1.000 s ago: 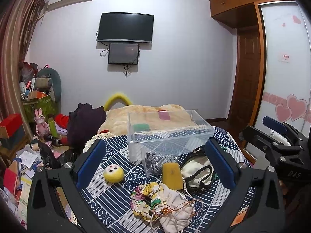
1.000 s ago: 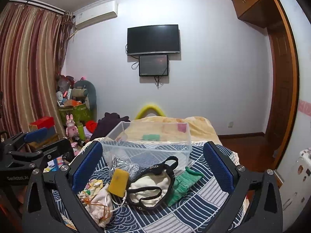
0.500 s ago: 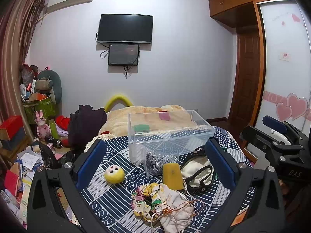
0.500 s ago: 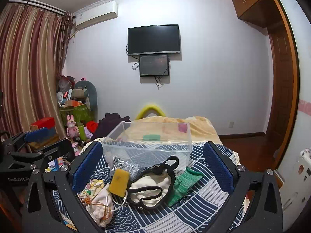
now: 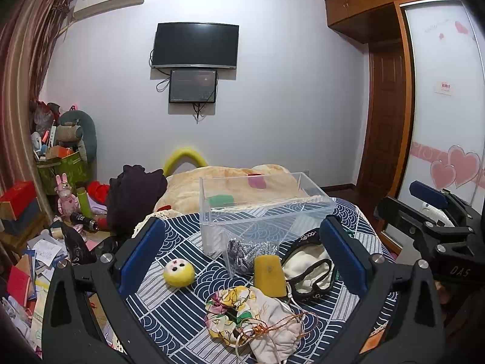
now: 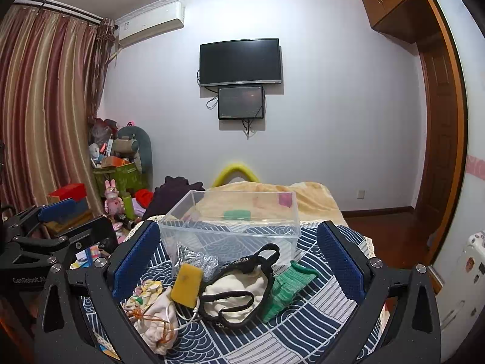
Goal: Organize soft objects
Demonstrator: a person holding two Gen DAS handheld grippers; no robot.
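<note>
**Soft objects heaped in front of an empty clear bin**

Soft objects lie in a loose pile on the blue patterned cloth, just in front of the clear plastic bin, which I judge to be their destination; nothing is in it. From my left tool I see a yellow plush ball apart on the left, a floral drawstring pouch nearest me, a yellow sponge propped upright, and a silvery mesh scrubber against the bin wall. My right tool also shows a cream garment with black straps and a green knitted cloth touching its right edge.

Both tools hang above the pile with their blue pads spread wide, holding nothing.

Everything here looks light and squashy. I would pinch the sponge across its flat faces and the ball through its middle. The pouch cord and the straps look tangled, so they could drag neighbours along.
</note>
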